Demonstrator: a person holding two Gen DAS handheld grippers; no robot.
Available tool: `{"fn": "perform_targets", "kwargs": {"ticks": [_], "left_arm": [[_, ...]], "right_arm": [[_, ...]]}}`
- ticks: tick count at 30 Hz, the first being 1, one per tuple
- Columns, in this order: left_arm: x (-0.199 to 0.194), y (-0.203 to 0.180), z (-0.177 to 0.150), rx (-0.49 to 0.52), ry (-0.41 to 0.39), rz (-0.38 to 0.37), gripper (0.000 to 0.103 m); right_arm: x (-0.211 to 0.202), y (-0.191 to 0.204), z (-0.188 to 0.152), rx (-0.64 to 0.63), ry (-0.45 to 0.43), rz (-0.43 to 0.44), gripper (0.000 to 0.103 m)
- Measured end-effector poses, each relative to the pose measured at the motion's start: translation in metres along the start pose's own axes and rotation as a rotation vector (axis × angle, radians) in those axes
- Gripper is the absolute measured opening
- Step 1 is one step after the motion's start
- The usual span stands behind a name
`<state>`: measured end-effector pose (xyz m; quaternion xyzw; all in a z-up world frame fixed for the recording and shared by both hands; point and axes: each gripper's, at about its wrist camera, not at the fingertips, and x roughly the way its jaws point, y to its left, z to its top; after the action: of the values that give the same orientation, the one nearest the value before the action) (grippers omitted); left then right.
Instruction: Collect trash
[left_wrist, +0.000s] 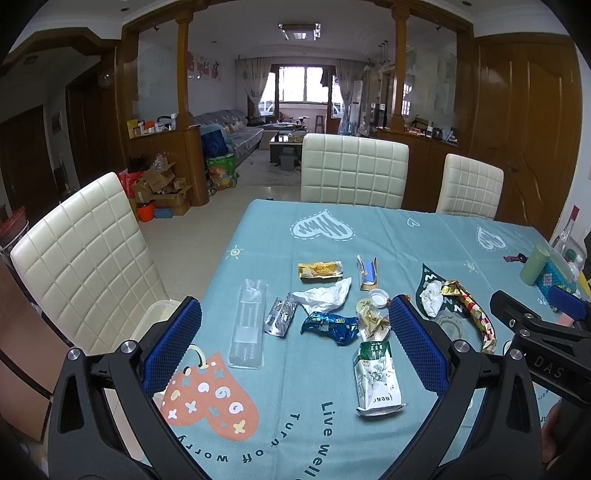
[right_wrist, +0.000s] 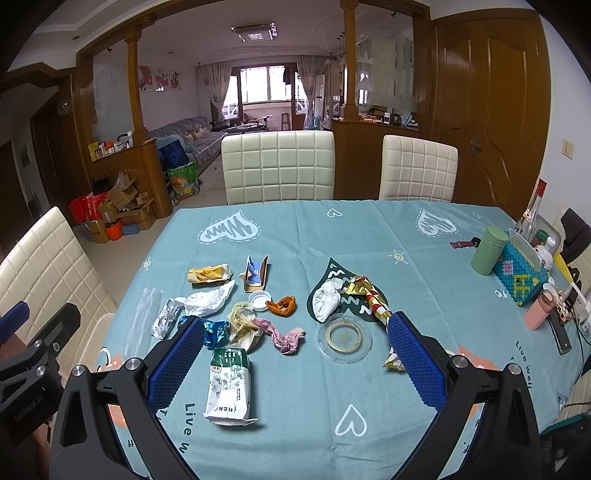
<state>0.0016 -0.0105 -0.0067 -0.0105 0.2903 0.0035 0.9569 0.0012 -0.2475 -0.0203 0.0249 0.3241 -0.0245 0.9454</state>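
both the left gripper (left_wrist: 295, 334) and right gripper (right_wrist: 295, 349) are held spread wide, empty, above wrappers (right_wrist: 207, 275) scattered mid-tablecloth (right_wrist: 369, 229).

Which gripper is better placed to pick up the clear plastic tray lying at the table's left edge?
Left. The clear plastic tray lies between the left gripper jaws, open.

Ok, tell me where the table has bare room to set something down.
Bare cloth lies near the front edge, right of the green-white carton and below the glass ashtray, and along the far side before the chairs. Crowded: the wrapper cluster around the white tissue.
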Motion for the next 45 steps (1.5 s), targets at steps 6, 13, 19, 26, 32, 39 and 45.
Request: {"fn": "perform_targets", "kwargs": {"ticks": [6, 13, 19, 26, 32, 39, 45], "left_arm": [[0.000, 0.000, 0.000, 0.000, 0.002, 0.000, 0.100], [0.002, -0.002, -0.001, 0.001, 0.004, 0.000, 0.100], [0.007, -0.009, -0.007, 0.003, 0.005, -0.001, 0.100], [0.008, -0.011, -0.008, 0.003, 0.008, -0.001, 0.100], [0.008, -0.011, -0.009, 0.003, 0.007, -0.001, 0.100], [0.008, -0.011, -0.008, 0.003, 0.009, 0.000, 0.100], [0.013, -0.016, -0.013, 0.001, 0.017, -0.004, 0.100]], "right_arm": [[0.000, 0.001, 0.001, 0.001, 0.000, 0.000, 0.097], [0.000, -0.001, 0.000, 0.002, 0.001, 0.001, 0.097], [0.000, 0.000, 0.000, 0.002, 0.003, 0.001, 0.097], [0.000, -0.001, -0.001, 0.003, 0.004, 0.001, 0.097], [0.001, 0.000, 0.000, 0.003, 0.004, 0.002, 0.097], [0.001, 0.000, 0.000, 0.004, 0.005, 0.002, 0.097], [0.001, -0.002, -0.002, -0.001, 0.010, 0.000, 0.097]]}}
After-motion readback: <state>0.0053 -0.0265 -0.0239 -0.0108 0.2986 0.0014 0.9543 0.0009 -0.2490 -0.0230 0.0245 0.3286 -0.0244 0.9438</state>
